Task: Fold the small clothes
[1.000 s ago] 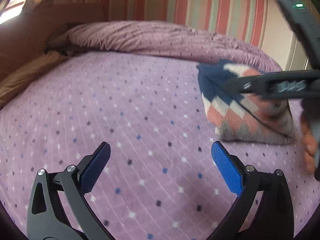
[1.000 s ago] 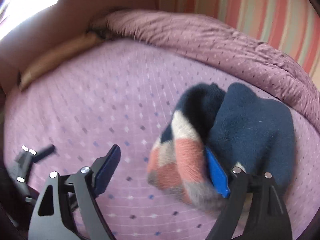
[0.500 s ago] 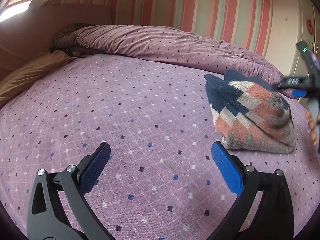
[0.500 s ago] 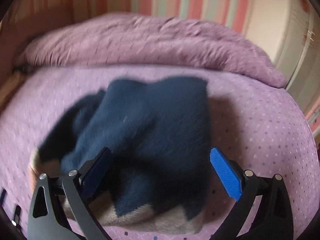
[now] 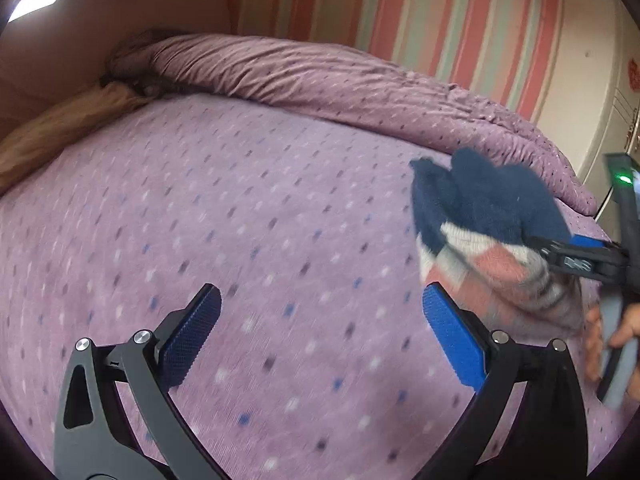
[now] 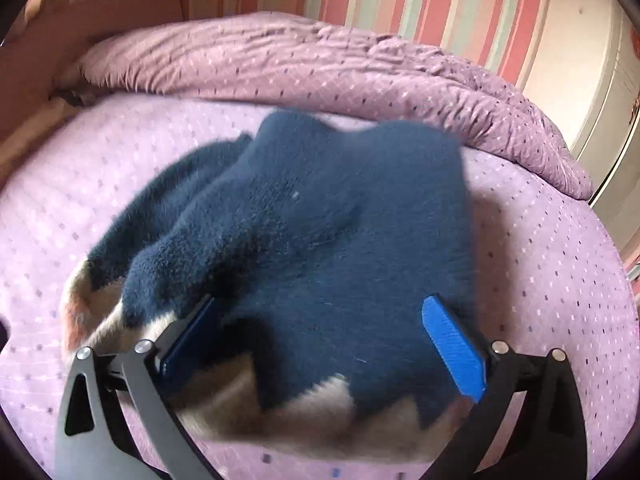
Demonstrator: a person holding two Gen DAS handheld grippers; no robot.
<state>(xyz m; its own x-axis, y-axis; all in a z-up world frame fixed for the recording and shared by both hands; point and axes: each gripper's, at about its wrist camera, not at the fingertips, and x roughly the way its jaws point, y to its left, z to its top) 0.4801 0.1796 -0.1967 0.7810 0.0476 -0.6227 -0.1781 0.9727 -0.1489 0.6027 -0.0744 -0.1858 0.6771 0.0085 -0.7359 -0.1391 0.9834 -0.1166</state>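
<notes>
Mid-fold on the bed (image 5: 280, 208): right gripper (image 6: 320, 344) just opened wide over the sweater (image 6: 312, 220) at frame centre, left gripper (image 5: 320, 336) open, empty; regrasp an edge next.

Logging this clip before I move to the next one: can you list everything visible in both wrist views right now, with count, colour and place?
Folded knit garment: one, navy with cream, pink and grey pattern, lying on the bed, right of centre in the left wrist view.
Bedsheet: one, lilac with small dots, under everything.
Duvet: one, purple, bunched along the far side of the bed.
Tan bedding: one, far left edge of the bed.
Wall: striped pink, cream and green, behind the bed.
Left gripper: one, black with blue pads, open above bare sheet.
Right gripper: one, black with blue pads, jaws just opened wide, straddling the garment's near edge.
Hand: one, far right, holding the right gripper.
</notes>
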